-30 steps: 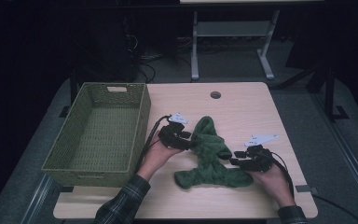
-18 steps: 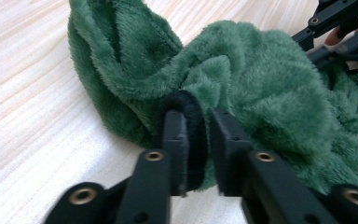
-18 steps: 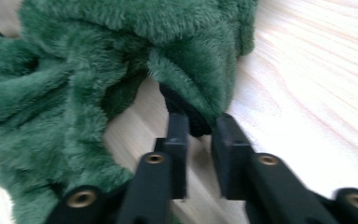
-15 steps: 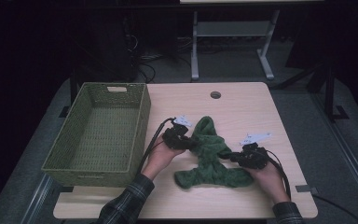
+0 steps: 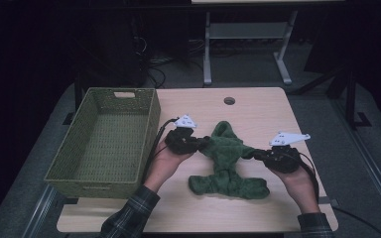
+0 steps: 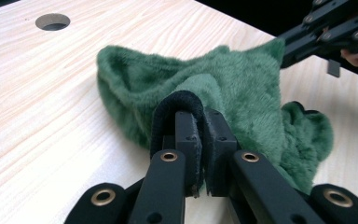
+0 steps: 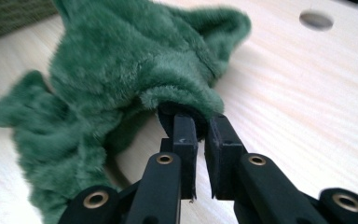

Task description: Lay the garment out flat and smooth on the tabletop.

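Two grippers pinch one fuzzy green cloth (image 5: 228, 161) in the middle of the table (image 5: 258, 111). The left gripper (image 5: 202, 144) has its jaws pressed together on the cloth's left edge, where a black trim wraps over one jaw in the left gripper view. The right gripper (image 5: 256, 154) is squeezed on the right edge in the same way — its own view shows the fluffy edge tucked between the jaws.

The cloth (image 6: 223, 88) looks soft, light and floppy. It will sag and bunch up wherever nothing holds it, and part of it lies in a crumpled heap near the person. It will not break. The fuzz may slip a little, so I think the edges and corners are the best places to hold, with one gripper on each side, well apart, to keep it spread.

One green woven basket (image 5: 104, 144) sits at the left of the table, just beside the left hand (image 5: 166, 161). Nothing is inside it — you can see its woven floor. The cloth (image 7: 121, 65) is not touching the basket.
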Demonstrator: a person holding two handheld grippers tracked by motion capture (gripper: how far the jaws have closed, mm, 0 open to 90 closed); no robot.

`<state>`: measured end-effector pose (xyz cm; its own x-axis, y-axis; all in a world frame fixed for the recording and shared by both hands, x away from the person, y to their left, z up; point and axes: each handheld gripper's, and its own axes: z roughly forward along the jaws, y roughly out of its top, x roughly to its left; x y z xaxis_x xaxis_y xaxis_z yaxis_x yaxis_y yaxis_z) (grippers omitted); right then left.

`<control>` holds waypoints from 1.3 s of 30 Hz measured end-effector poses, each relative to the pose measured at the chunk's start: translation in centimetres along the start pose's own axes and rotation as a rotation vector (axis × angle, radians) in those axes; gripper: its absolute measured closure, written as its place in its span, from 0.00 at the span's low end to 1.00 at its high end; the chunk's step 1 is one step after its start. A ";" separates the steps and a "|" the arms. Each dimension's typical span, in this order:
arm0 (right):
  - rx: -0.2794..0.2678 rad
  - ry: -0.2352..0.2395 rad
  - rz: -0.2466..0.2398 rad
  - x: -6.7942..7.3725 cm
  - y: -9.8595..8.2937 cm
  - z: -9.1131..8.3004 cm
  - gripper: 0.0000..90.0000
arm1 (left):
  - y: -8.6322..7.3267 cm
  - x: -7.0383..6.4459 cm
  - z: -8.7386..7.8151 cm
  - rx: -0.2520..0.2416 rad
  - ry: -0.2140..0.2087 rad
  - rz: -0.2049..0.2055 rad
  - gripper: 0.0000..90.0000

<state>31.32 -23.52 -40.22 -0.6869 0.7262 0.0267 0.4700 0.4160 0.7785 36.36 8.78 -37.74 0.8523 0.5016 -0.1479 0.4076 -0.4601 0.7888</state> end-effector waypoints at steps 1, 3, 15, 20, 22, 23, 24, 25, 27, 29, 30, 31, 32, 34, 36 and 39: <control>-0.003 -0.001 -0.012 0.2 0.1 -0.2 0.92 | -0.1 -0.1 -0.1 0.015 0.006 0.001 0.95; 0.001 0.012 -0.017 0.5 0.2 -0.1 0.92 | -0.6 -0.3 -0.3 0.039 0.024 -0.011 0.95; 0.116 0.070 -0.031 1.5 -0.6 3.6 0.91 | -5.1 0.4 1.9 0.212 0.068 -0.093 0.95; 0.162 0.096 -0.008 1.3 -1.6 5.0 0.91 | -5.8 0.7 2.9 0.264 0.072 -0.087 0.95; 0.167 0.104 -0.008 1.3 -1.8 5.4 0.91 | -6.1 0.8 3.2 0.280 0.070 -0.087 0.94; 0.170 0.103 -0.007 1.3 -2.0 5.5 0.91 | -6.2 0.8 3.3 0.288 0.067 -0.088 0.94; 0.181 0.107 -0.010 1.3 -2.1 5.7 0.91 | -6.3 0.9 3.4 0.288 0.070 -0.086 0.93; 0.186 0.108 -0.005 1.4 -2.2 5.9 0.90 | -6.3 0.8 3.4 0.287 0.075 -0.085 0.91; 0.185 0.105 -0.006 1.4 -2.3 5.8 0.82 | -6.0 0.7 3.1 0.275 0.089 -0.077 0.84; 0.166 0.092 -0.004 1.4 -2.1 5.1 0.76 | -5.4 0.3 2.4 0.253 0.098 -0.076 0.76; 0.151 0.091 -0.001 1.4 -1.9 4.6 0.74 | -5.0 0.2 2.0 0.241 0.097 -0.071 0.73; 0.143 0.088 0.008 1.3 -1.7 4.1 0.73 | -4.7 0.1 1.7 0.231 0.096 -0.071 0.70; 0.130 0.079 -0.001 1.2 -1.4 3.7 0.73 | -3.9 -0.1 0.9 0.201 0.097 -0.060 0.69; 0.095 0.067 0.006 1.0 -0.8 2.8 0.72 | -3.4 -0.1 0.6 0.190 0.096 -0.054 0.67; 0.061 0.057 0.002 0.3 0.3 2.4 0.72 | -2.3 0.1 0.1 0.161 0.106 -0.048 0.66; 0.052 0.046 0.010 -0.5 1.3 3.2 0.73 | -1.5 1.0 0.4 0.136 0.122 -0.066 0.65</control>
<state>34.04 -21.61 -41.19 -0.7061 0.7051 0.0645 0.5045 0.4371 0.7446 36.73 9.68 -39.30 0.7798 0.6151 -0.1168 0.5088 -0.5140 0.6906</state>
